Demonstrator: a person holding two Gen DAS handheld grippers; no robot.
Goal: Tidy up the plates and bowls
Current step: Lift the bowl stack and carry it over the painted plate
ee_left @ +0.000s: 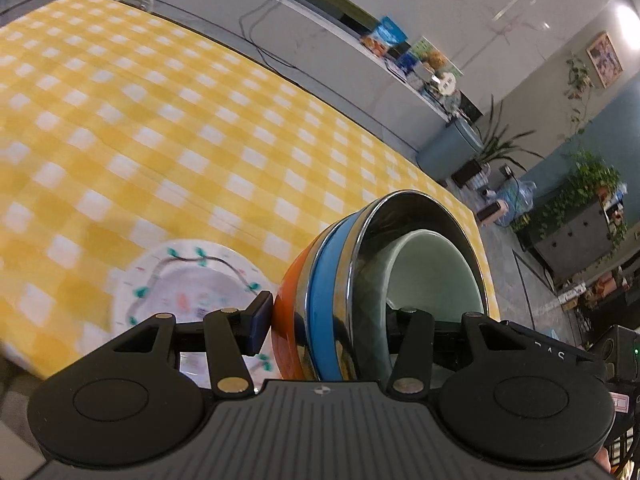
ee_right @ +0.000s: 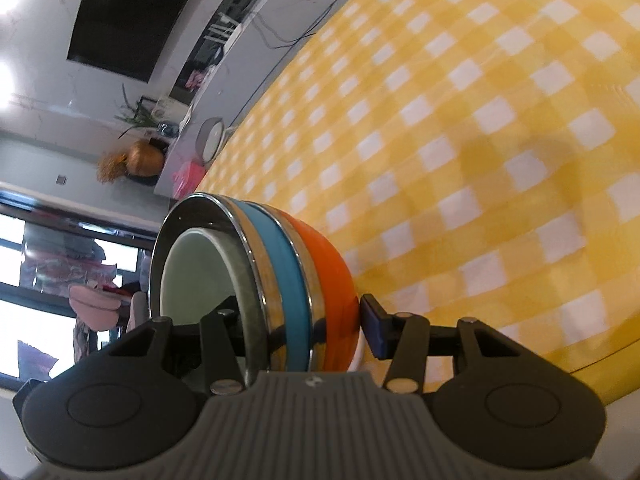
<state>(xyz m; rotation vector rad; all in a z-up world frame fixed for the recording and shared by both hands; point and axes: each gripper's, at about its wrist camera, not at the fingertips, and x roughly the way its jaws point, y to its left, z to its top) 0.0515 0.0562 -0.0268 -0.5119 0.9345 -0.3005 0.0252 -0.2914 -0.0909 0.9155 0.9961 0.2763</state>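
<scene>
Both claws, left claw (ee_left: 326, 330) and right claw (ee_right: 302, 326), clamp the nested bowl stack (ee_left: 360, 280); level it (currently tilted) before lowering onto the plate (ee_left: 180, 280).

The left gripper (ee_left: 326, 322) is tipped sideways, its fingers (ee_left: 259, 322) pressed onto something between them. The right gripper (ee_right: 302, 326) is tipped and clamped likewise.

Table (ee_left: 120, 140) spread with a yellow-and-white checked cloth, blurred in both wrist views. White plate (ee_left: 180, 280) with green leaf sprigs and a grey looping line, flat on the cloth near the table's near edge. Rest of the cloth bare.
</scene>
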